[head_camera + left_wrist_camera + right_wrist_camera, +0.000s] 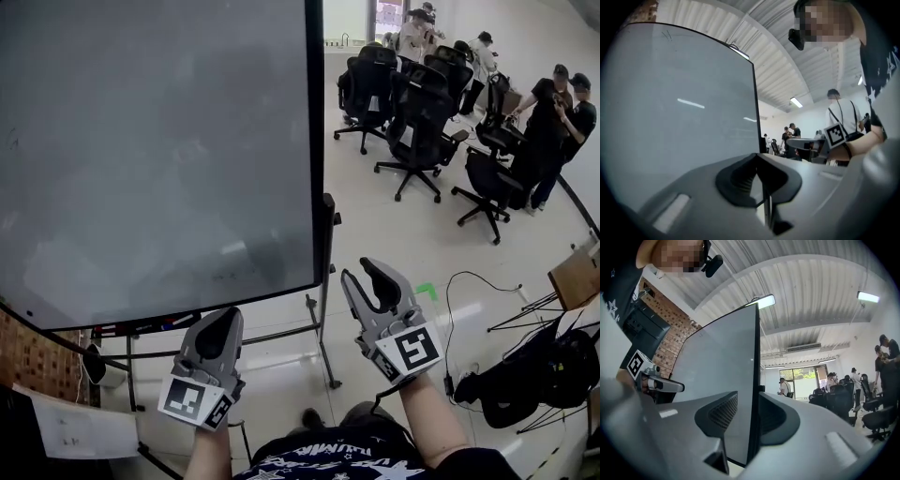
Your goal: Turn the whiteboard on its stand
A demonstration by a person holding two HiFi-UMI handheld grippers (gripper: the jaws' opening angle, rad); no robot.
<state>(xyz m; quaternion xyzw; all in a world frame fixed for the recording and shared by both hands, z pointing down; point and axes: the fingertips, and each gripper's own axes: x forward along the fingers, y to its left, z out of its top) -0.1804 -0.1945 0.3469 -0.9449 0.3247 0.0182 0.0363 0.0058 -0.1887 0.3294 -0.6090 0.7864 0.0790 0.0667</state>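
Observation:
The whiteboard (150, 150) fills the left of the head view, a big grey panel in a black frame, tilted on its wheeled stand (326, 281). My right gripper (367, 279) is open, below and to the right of the board's lower right corner and apart from it. In the right gripper view the board's black right edge (753, 380) lines up with the gap of that gripper (747, 397), with no pad pressing on it. My left gripper (223, 323) hangs below the board's bottom edge, shut and empty. From the left gripper (757, 157) the board (679, 117) stands ahead.
Several black office chairs (412, 112) and standing people (553, 122) are at the far right. Cables (469, 281) and a black bag (534, 375) lie on the floor to the right. A brick wall (28, 356) and a sheet of paper (66, 427) are at the lower left.

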